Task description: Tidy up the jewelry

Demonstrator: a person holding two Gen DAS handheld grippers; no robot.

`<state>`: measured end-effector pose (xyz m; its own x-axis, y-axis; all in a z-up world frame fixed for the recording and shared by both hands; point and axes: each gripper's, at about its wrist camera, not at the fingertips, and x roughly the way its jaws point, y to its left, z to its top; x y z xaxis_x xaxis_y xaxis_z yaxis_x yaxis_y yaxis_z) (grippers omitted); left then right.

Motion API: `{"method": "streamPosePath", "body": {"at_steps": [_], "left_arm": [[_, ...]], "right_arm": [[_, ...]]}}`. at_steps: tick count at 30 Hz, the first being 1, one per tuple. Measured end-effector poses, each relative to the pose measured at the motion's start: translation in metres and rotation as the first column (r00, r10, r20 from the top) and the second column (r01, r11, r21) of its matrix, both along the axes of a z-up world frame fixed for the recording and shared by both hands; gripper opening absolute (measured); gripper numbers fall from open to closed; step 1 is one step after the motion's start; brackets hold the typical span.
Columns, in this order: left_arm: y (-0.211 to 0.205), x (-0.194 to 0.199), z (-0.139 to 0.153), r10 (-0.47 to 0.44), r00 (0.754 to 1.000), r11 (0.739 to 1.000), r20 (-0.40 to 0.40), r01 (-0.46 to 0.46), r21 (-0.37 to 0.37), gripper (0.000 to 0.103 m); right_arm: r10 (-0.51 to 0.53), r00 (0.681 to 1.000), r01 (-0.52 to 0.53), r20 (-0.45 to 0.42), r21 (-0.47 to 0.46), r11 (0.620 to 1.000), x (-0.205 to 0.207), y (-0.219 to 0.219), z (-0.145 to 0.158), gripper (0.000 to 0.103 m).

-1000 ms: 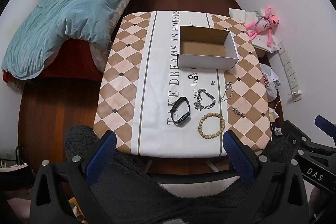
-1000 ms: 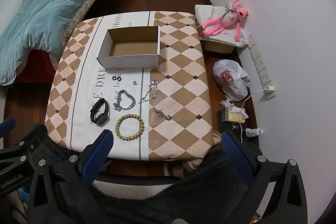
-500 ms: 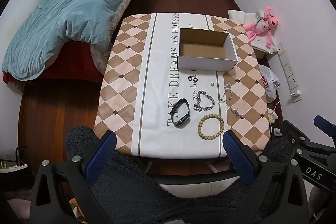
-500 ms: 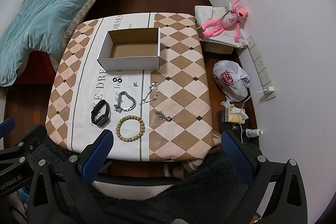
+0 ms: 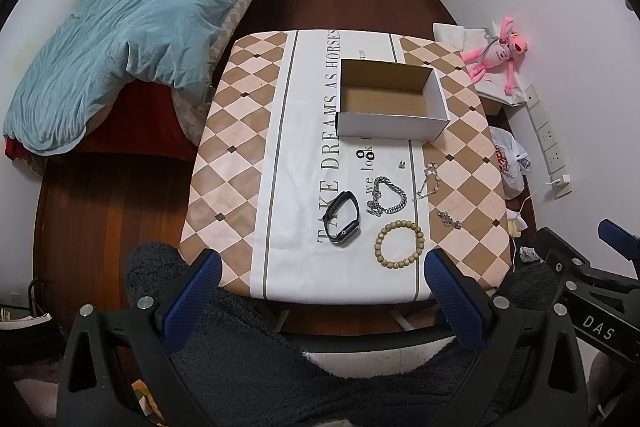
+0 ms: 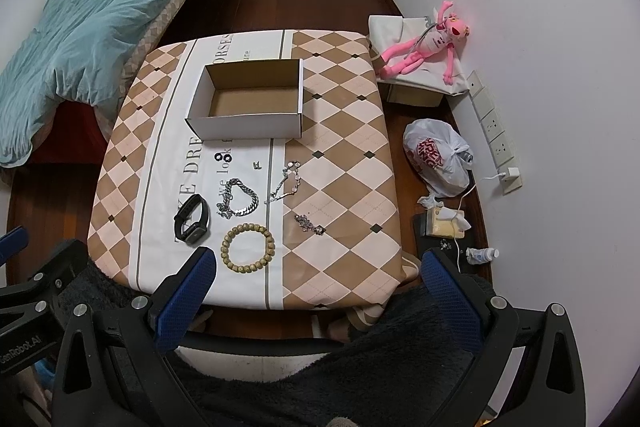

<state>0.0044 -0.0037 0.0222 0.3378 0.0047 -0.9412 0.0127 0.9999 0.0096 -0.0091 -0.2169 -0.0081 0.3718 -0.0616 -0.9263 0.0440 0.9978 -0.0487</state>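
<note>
An open, empty white cardboard box (image 5: 390,105) (image 6: 248,105) stands at the middle of the table. In front of it lie a black watch band (image 5: 341,217) (image 6: 192,219), a chunky silver chain (image 5: 386,201) (image 6: 237,198), a wooden bead bracelet (image 5: 399,243) (image 6: 248,247), a thin silver bracelet (image 5: 429,182) (image 6: 286,182), a small sparkly piece (image 5: 449,219) (image 6: 309,223) and small earrings (image 6: 223,157). My left gripper (image 5: 320,303) and right gripper (image 6: 316,301) are both open and empty, held high above the table's near edge.
The table (image 5: 240,131) has a checked cloth. A bed with a teal duvet (image 5: 132,39) stands to the left. A pink plush toy (image 6: 424,51), a plastic bag (image 6: 434,155) and wall sockets are on the right. Dark fleece-clad legs (image 5: 280,367) are below.
Both grippers have risen and pulled back slightly, so the table looks a little smaller and farther. Nothing on the table has moved.
</note>
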Motion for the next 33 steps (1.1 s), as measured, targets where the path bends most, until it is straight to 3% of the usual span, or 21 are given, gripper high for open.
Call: {"method": "streamPosePath", "body": {"at_steps": [33], "left_arm": [[-0.0025,-0.0015,0.0006,0.000,1.000,1.000,0.008,0.000,-0.004,0.103]], "right_arm": [[-0.003,1.000,0.003,0.016,-0.004,1.000,0.0011,-0.0027,0.0046,0.103]]}}
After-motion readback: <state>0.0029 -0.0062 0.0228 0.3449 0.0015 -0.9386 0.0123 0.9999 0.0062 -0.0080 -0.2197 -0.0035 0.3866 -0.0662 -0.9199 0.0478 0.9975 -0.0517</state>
